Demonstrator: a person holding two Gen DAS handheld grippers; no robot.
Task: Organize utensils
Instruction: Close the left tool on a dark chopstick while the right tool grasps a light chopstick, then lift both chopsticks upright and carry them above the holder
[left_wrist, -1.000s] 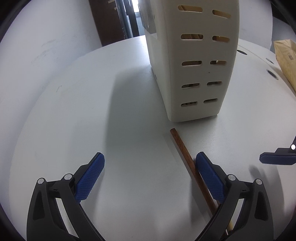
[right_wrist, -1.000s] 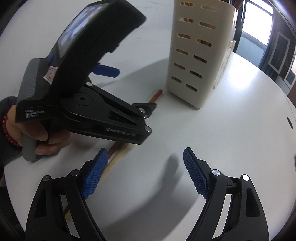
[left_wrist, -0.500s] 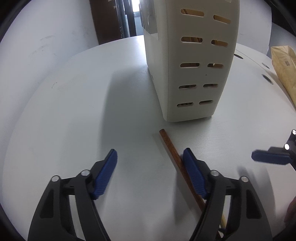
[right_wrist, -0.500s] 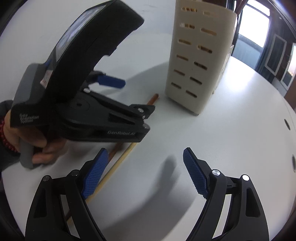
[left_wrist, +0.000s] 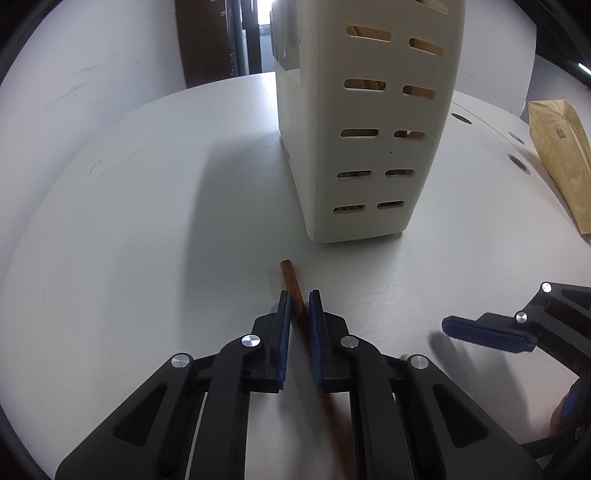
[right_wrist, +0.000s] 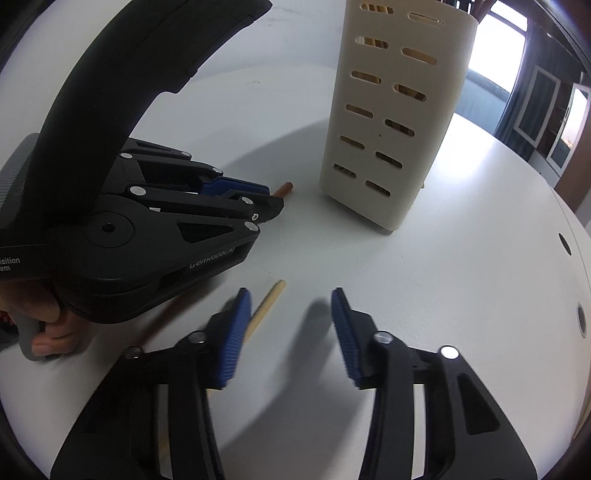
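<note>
Two chopsticks lie on the white table (left_wrist: 147, 229), one dark brown (left_wrist: 291, 284), one pale (right_wrist: 267, 304); one cream slotted holder (left_wrist: 369, 122) stands upright just beyond the brown tip, with sticks visible through its slots; one paper bag (left_wrist: 561, 155) lies far right. The left gripper (left_wrist: 298, 314) is closed on the brown chopstick; the right gripper (right_wrist: 291, 328) stands wide open, holding nothing, the pale chopstick just beside its left finger.
</note>
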